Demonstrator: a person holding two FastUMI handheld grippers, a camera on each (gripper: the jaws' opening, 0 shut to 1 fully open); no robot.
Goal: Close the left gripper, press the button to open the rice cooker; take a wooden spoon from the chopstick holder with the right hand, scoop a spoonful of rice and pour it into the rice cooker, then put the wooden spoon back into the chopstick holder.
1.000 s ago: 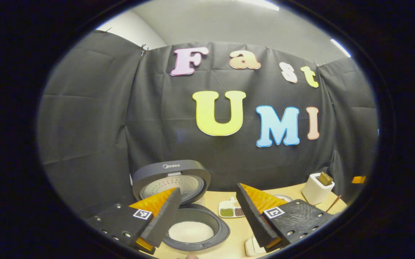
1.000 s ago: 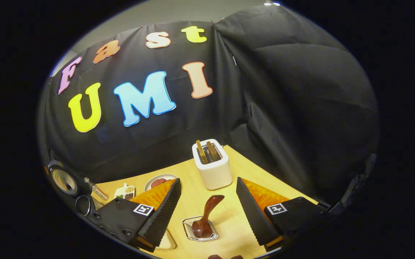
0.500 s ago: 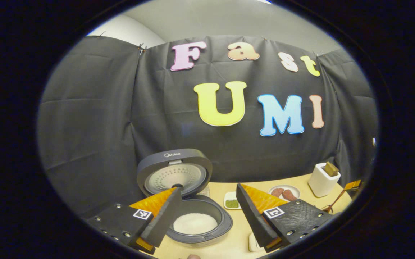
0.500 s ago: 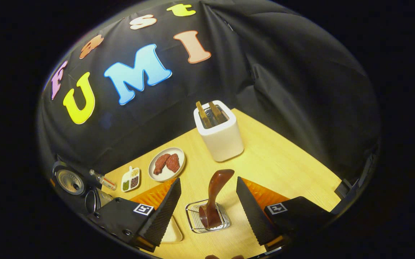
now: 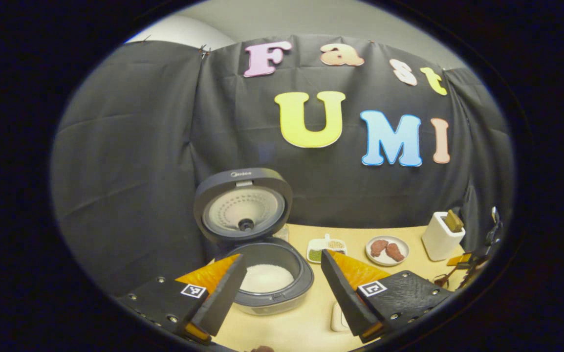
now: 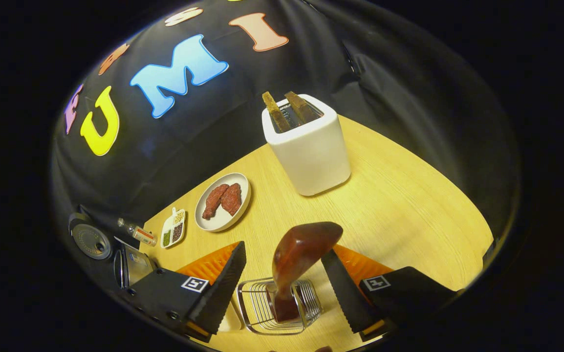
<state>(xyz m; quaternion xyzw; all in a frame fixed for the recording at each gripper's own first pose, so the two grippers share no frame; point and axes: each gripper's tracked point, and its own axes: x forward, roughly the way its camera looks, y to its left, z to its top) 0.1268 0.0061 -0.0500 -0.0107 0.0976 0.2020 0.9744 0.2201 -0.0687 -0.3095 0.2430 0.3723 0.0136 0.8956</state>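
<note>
Wooden spoon [image 6: 297, 254] stood tilted in the wire chopstick holder [image 6: 278, 307], between the right gripper [image 6: 284, 283]'s released jaws. Off-center closing risked tipping the light holder. Left gripper [image 5: 283, 288] jaws also released.

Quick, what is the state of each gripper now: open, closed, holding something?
Left gripper: open, holding nothing, above the open rice cooker.
Right gripper: open, its fingers either side of the wooden spoon in the chopstick holder, not gripping.
</note>
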